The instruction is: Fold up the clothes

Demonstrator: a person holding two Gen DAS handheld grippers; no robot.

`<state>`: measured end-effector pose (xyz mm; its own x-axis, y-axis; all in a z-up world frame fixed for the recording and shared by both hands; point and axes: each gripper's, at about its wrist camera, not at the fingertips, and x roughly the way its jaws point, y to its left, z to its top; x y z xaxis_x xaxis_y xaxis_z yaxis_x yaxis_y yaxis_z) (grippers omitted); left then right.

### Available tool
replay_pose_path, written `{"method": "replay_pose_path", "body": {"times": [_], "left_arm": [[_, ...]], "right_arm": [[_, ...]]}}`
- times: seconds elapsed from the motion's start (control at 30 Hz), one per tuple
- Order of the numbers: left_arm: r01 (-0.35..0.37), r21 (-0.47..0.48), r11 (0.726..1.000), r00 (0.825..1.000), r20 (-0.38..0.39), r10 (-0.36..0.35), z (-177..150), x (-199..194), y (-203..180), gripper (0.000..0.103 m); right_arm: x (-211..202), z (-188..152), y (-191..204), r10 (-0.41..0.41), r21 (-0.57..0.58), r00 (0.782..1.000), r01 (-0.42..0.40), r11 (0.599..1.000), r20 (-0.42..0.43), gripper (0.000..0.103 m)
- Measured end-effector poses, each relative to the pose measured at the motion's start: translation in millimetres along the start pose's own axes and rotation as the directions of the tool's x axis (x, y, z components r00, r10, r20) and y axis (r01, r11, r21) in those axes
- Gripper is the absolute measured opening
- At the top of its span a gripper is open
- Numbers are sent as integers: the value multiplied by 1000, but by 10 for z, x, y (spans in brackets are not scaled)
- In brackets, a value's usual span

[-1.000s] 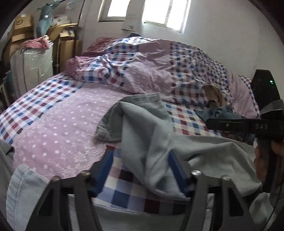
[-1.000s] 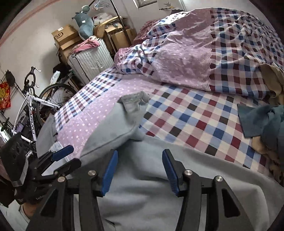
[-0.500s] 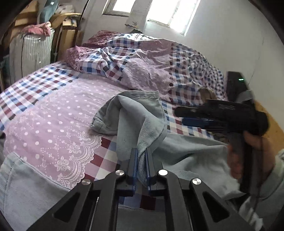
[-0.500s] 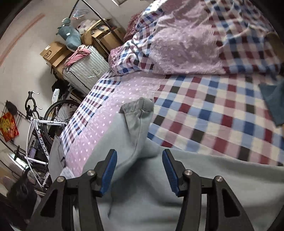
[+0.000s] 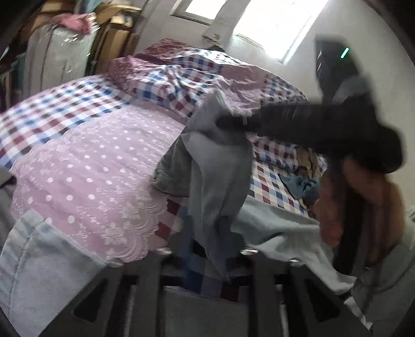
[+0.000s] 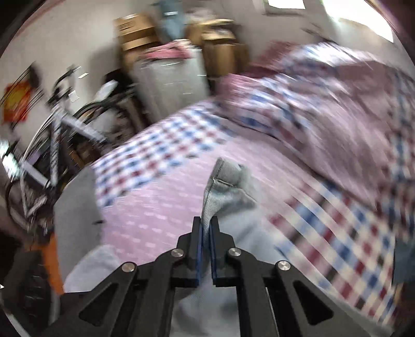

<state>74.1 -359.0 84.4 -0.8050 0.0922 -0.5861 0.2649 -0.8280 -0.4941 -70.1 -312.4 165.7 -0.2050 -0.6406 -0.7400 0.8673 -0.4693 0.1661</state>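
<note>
Behind, checked bedspread (image 5: pixel 77 111), suitcase (image 6: pixel 171 85), bicycle (image 6: pixel 54 129).

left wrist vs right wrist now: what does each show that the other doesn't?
Left wrist only: the right hand-held gripper from the side, the hand gripping it, a window, a clothes pile.
Right wrist only: a bicycle, a red wall hanging, and its own jaws shut on the jeans.
Both: jeans, checked bed, suitcase, boxes.

Matt grey denim jeans (image 6: pixel 228 191) lie on lace-trimmed cotton bedspread (image 5: pixel 85 176).
</note>
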Motion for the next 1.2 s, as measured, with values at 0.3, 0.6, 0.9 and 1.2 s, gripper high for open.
{"method": "replay_pose_path", "body": {"times": [0.3,0.6,0.9,1.2], "left_arm": [[139,-340,930,989,87,-116,68,-171,718,69],[100,-446,890,995,68,-77,43,-101,1017,69],[25,-486,874,1000,23,-16,23,56,1176,22],[10,-438,899,997,77,27,174,108,1220,5]], "right_arm": [[241,157,605,95,-99,992,-104,990,-85,57],[189,137,-362,-33,35,996,35,999,-78,80],[692,38,-924,184,119,959,-161,980,-217,79],[616,339,-501,-101,-195,986,74,978,-132,2]]}}
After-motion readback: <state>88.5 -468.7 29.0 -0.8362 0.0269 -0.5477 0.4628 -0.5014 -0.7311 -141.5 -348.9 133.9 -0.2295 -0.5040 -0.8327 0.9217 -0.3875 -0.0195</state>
